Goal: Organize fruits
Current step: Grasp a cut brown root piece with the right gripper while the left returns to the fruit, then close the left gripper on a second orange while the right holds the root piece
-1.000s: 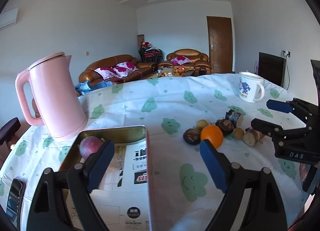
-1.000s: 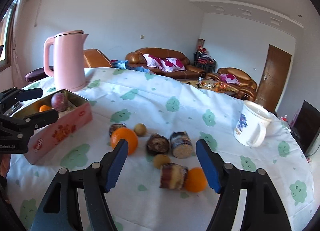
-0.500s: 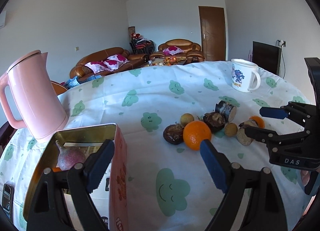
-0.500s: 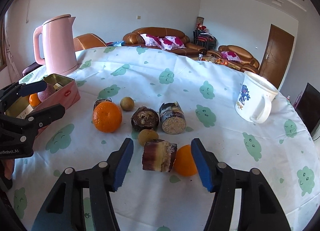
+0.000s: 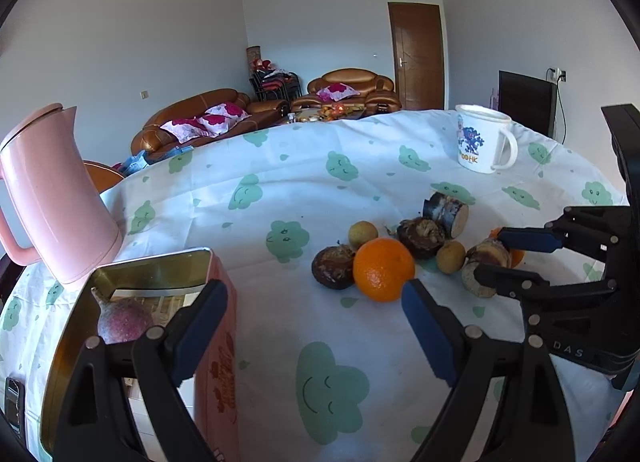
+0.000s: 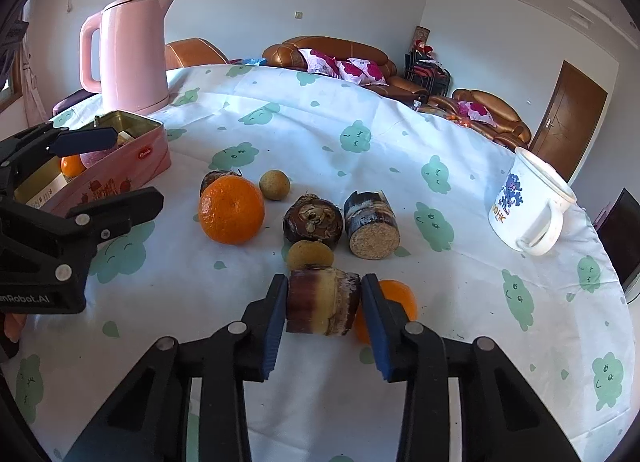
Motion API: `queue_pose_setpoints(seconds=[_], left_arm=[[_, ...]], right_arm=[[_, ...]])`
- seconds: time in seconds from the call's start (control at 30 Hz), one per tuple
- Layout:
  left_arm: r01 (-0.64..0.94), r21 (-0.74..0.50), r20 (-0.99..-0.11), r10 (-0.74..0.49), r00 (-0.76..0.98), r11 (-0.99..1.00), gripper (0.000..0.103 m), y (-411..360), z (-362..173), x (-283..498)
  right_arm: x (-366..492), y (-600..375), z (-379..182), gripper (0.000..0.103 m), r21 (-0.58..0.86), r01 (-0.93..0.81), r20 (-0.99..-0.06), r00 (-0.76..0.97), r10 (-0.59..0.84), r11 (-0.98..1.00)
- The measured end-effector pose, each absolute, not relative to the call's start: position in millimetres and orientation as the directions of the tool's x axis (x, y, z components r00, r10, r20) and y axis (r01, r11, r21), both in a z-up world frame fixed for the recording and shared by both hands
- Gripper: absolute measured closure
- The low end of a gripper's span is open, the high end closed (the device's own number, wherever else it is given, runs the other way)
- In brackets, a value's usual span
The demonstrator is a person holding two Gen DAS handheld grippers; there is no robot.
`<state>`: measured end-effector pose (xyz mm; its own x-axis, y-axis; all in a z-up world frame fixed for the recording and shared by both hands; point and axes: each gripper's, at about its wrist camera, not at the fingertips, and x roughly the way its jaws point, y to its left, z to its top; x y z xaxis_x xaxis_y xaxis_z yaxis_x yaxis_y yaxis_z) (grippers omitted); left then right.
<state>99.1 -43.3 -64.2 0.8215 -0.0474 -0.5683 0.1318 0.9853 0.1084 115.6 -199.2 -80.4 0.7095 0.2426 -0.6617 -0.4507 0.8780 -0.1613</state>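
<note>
My right gripper (image 6: 323, 302) is shut on a sugarcane piece (image 6: 322, 301) that lies on the tablecloth; it also shows in the left wrist view (image 5: 486, 260). A small orange (image 6: 394, 302) lies just right of it. Ahead lie a big orange (image 6: 231, 209), two brown water chestnuts (image 6: 313, 221), two small round fruits (image 6: 274, 184) and another sugarcane piece (image 6: 372, 226). My left gripper (image 5: 314, 320) is open and empty between the pink tin (image 5: 218, 362) and the big orange (image 5: 383, 268). The tin holds a reddish fruit (image 5: 124, 320) and a small orange (image 6: 73, 166).
A pink kettle (image 5: 52, 198) stands behind the tin at the left. A white mug (image 6: 528, 202) stands at the right of the table. The round table carries a white cloth (image 5: 332, 382) with green clouds. Sofas and a door are far behind.
My right gripper has moved forward and down and closed its fingers on the near sugarcane piece. My left gripper has swung right, away from the tin, still open.
</note>
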Motion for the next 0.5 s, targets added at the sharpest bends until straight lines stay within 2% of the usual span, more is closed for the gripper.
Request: queue_pose_setpoints(seconds=[0.3,0.4,0.5], left_arm=[[0.177,0.102,-0.598,-0.082,0.798,0.979,0.016,-59,-68,113],[0.193,0.098,-0.622,-0.091,0.778,0.976,0.022,-64,-71,122],[0.202,0.090,-0.644,-0.098,0.759,0.975,0.035,-68,-74,130]], right_arm=[[107,-207,-71,0.064,-0.148,-0.429,-0.602,0.754,0.263,0.891],[106,-212,-68,0.064,-0.128,-0.414,-0.585,0.765,0.268,0.901],[106,-214,-65,0.064,-0.120,-0.406,-0.573,0.774,0.270,0.906]])
